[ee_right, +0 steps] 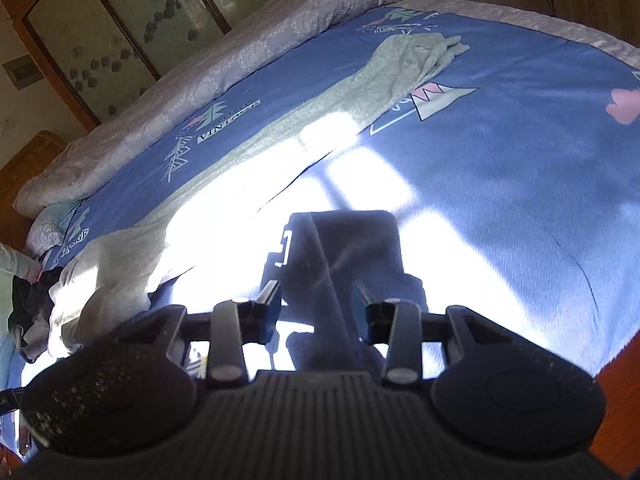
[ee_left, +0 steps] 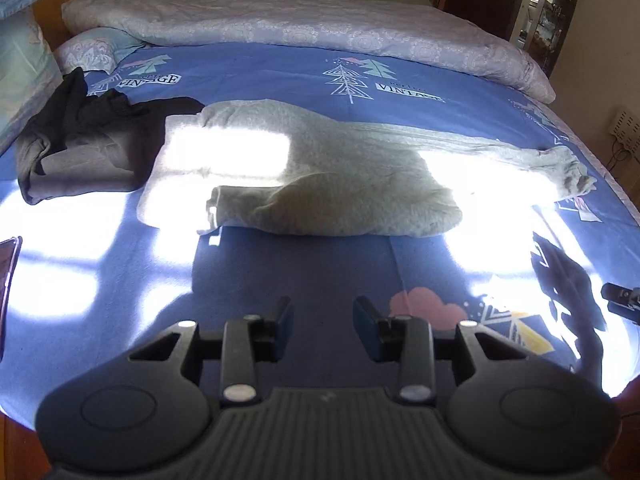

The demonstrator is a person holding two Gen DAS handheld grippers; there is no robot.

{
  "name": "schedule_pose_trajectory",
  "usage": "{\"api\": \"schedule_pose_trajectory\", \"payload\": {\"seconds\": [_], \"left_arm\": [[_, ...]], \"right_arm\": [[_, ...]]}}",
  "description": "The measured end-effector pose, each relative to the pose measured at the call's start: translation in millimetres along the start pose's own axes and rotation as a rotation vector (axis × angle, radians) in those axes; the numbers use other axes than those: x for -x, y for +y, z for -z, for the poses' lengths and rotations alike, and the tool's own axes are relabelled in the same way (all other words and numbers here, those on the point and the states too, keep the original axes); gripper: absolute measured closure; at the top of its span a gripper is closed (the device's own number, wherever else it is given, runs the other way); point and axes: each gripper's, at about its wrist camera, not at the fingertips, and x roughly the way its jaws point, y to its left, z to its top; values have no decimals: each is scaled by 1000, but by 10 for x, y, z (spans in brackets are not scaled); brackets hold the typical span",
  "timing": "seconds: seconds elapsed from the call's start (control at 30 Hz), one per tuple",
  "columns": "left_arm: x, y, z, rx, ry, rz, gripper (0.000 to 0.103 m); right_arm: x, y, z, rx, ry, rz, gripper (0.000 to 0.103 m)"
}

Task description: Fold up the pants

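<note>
Dark garment [ee_left: 76, 148]: lying crumpled, its kind staying unreadable.
Pants [ee_left: 304, 172]: glare is washing out the waistband.
Right gripper [ee_left: 622, 304]: frame edge is cropping it.

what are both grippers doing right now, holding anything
left gripper: open, nothing between its fingers, blue sheet beneath.
right gripper: open, holding nothing, only its shadow on the sheet; grey pants lie beyond.
</note>
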Motion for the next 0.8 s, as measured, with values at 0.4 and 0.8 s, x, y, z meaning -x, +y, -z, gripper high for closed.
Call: {"api": "schedule_pose_trajectory", "payload": {"seconds": [0.4, 0.8], "left_arm": [[32, 199, 205, -24, -5, -112, 69], [-118, 209, 208, -33, 27, -140, 67]], "right_arm": [[-72, 171, 224, 59, 46, -20, 61], [-167, -146, 244, -45, 70, 5, 61]]}}
